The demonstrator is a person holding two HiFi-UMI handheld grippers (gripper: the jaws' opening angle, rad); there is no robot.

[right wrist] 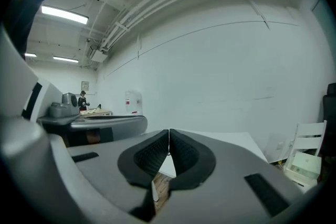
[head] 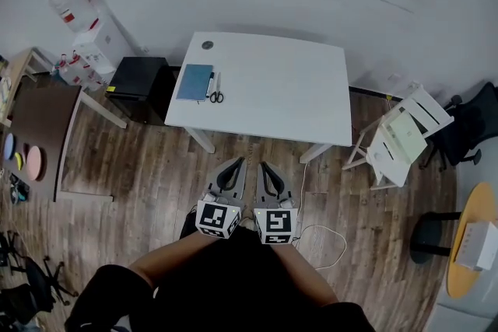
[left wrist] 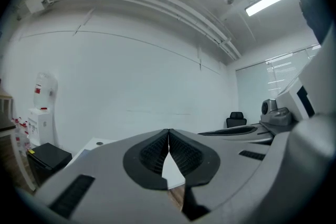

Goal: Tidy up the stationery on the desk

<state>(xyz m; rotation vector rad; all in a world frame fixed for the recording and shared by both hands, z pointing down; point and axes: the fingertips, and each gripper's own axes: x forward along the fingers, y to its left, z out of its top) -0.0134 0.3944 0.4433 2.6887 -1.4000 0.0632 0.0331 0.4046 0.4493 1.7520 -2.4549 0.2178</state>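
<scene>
The left gripper (head: 238,162) and the right gripper (head: 265,166) sit side by side in front of the person, over the wooden floor (head: 140,167) and well short of the white desk (head: 296,89). In each gripper's own view the ribbed pads are pressed together at the tips with nothing between them, both on the left gripper (left wrist: 168,131) and on the right gripper (right wrist: 168,131). The stationery lies together at the left end of the desk: a blue notebook (head: 194,82), a pen (head: 209,86) just beside its right edge, and a pair of scissors (head: 217,90) next to the pen (black handles towards the person). A small dark round spot (head: 207,45) shows near the far left corner of the desk. A black cabinet (head: 138,78) stands against the left end of the desk, and a white chair (head: 401,138) stands off its right end.
</scene>
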